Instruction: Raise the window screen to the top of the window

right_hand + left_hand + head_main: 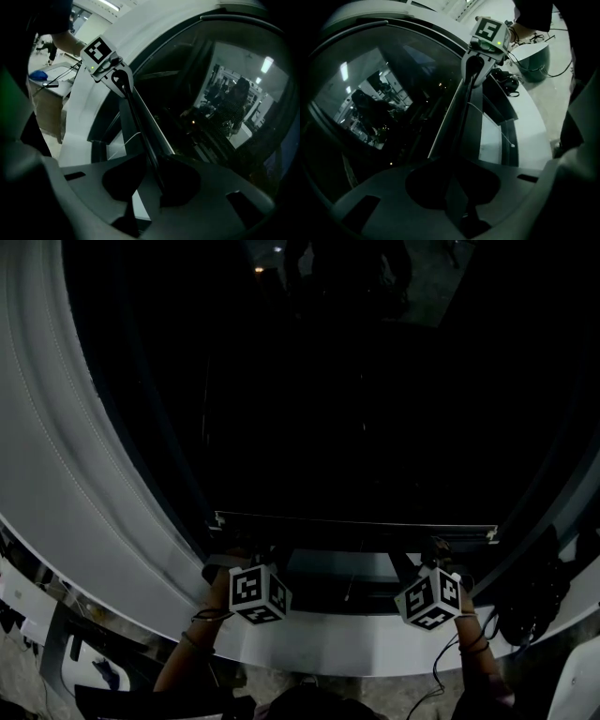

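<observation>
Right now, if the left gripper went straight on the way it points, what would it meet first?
The screen bar: the left gripper is shut on it, so no gap remains. Behind the bar lies dark window glass, though how close is unclear.

At the right, a dark bundle [531, 601], perhaps a bag, lies near a grey tub [533, 58]. Off to the left, a blue item [37, 74] rests on a wooden counter [46, 110].

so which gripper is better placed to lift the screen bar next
Neither clearly. The left gripper and right gripper are each shut on the screen bar, one toward each end, about level. Raising both together should probably keep it straight.
</observation>
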`<action>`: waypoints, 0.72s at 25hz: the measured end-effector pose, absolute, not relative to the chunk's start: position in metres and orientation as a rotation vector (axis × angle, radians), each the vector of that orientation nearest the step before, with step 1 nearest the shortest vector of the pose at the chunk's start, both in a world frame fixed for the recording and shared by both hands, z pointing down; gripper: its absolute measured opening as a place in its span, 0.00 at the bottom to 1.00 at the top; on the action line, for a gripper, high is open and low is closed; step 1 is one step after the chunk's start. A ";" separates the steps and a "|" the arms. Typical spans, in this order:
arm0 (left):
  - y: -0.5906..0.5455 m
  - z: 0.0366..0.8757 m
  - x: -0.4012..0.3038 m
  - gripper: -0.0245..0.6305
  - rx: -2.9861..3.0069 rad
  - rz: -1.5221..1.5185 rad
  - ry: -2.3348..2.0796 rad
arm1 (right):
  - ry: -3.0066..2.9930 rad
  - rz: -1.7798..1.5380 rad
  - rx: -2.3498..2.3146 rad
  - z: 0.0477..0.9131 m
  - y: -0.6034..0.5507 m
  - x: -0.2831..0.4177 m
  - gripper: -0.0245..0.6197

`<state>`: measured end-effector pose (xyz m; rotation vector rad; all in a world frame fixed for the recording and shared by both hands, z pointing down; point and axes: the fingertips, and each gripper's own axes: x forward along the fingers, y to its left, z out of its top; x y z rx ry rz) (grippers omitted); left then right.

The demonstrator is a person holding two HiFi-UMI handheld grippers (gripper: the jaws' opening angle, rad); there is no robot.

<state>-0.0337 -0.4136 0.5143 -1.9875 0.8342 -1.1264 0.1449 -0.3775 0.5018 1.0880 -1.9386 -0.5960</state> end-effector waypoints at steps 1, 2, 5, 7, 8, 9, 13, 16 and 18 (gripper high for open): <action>-0.416 0.516 -0.034 0.11 -1.992 -1.142 0.819 | -1.936 -0.586 1.082 0.503 -0.378 0.145 0.15; -0.418 0.517 -0.036 0.11 -2.000 -1.152 0.808 | -1.929 -0.578 1.076 0.503 -0.379 0.145 0.15; -0.422 0.517 -0.038 0.11 -2.051 -1.168 0.777 | -1.883 -0.577 1.058 0.504 -0.384 0.147 0.15; -0.422 0.516 -0.037 0.11 -2.083 -1.172 0.752 | -1.869 -0.580 1.049 0.502 -0.387 0.148 0.15; -0.422 0.515 -0.037 0.11 -2.093 -1.174 0.738 | -1.864 -0.575 1.039 0.502 -0.388 0.149 0.15; -0.422 0.515 -0.036 0.11 -2.102 -1.179 0.724 | -1.856 -0.564 1.024 0.504 -0.388 0.150 0.15; -0.421 0.516 -0.035 0.11 -2.108 -1.231 0.659 | -1.839 -0.515 0.960 0.510 -0.388 0.150 0.13; -0.422 0.517 -0.033 0.11 -2.091 -1.268 0.621 | -1.848 -0.466 0.888 0.510 -0.390 0.149 0.12; -0.421 0.516 -0.032 0.11 -2.097 -1.300 0.595 | -1.859 -0.424 0.833 0.508 -0.389 0.148 0.10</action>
